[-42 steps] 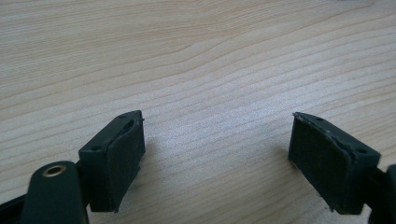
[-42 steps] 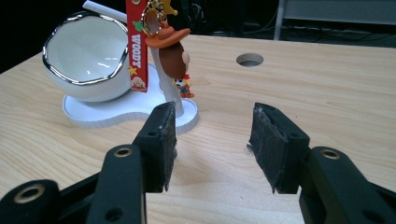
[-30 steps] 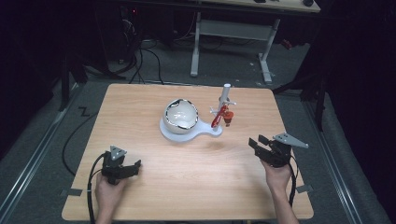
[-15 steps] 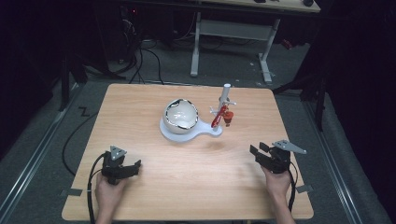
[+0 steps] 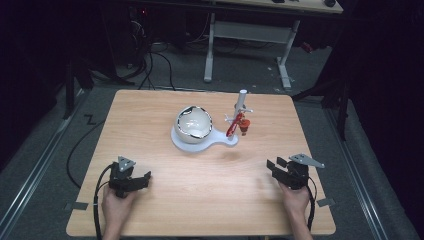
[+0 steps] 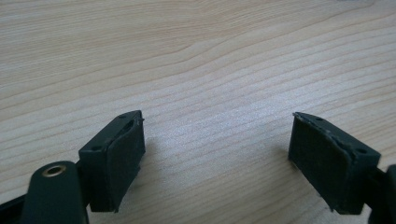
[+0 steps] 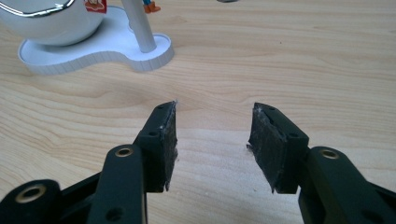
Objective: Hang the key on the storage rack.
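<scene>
Right gripper [image 5: 276, 166] lower than before, nearer table [image 5: 150, 115] edge at person's side; a second ago it sat higher over right edge. Jaws part open, nothing between, only bare wood; gap hardly changed. Left gripper [image 5: 141, 178] unmoved at near left corner, jaws wide apart, empty, over bare wood. White stand [image 5: 210, 141] with bowl [image 5: 194, 122], post [image 5: 241, 102] and red figure [image 5: 233, 125] unchanged at table centre, well apart from both grippers. Right gripper view: stand [image 7: 100, 51] ahead, left of jaws.
</scene>
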Action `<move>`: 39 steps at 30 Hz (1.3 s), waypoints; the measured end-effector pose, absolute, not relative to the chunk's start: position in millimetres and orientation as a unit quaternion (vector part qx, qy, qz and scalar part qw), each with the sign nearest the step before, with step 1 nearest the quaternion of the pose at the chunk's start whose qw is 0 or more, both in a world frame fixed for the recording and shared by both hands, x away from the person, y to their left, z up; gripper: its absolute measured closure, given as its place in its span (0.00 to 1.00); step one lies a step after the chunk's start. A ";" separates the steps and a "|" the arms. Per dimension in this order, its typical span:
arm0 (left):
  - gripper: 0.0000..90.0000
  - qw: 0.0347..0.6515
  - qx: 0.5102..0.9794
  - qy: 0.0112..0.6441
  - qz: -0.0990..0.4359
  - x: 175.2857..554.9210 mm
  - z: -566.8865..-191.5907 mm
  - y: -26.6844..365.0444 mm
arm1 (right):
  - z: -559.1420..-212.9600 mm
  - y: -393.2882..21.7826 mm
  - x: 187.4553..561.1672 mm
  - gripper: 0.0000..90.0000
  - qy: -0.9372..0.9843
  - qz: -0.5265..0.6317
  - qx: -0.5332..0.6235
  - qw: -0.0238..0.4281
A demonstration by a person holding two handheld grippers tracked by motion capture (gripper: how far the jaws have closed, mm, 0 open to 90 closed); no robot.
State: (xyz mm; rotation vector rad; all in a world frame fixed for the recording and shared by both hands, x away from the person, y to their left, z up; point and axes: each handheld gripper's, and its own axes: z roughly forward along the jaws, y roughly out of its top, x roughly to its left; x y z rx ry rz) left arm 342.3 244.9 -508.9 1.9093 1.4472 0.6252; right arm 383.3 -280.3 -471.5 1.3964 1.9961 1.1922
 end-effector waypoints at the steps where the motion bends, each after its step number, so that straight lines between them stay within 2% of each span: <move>1: 0.21 0.327 0.729 0.553 0.239 342.3 -508.9 244.8 | -473.1 -279.5 383.0 0.57 0.721 0.424 0.505 0.215; 6: 0.21 0.327 0.729 0.553 0.239 342.3 -508.9 244.8 | -479.6 -273.6 382.1 0.57 0.738 0.391 0.496 0.239; 17: 0.21 0.327 0.729 0.552 0.239 342.3 -508.9 244.8 | -493.4 -269.4 383.8 0.57 0.751 0.354 0.499 0.248; 26: 0.21 0.327 0.729 0.552 0.239 342.3 -508.9 244.8 | -501.7 -267.9 386.6 0.55 0.758 0.332 0.505 0.247; 31: 0.21 0.327 0.729 0.552 0.239 342.2 -508.9 244.8 | -502.3 -270.1 389.4 0.48 0.759 0.334 0.509 0.230; 39: 0.21 0.327 0.729 0.552 0.238 342.2 -508.9 244.9 | -502.4 -269.0 389.2 0.46 0.761 0.332 0.508 0.230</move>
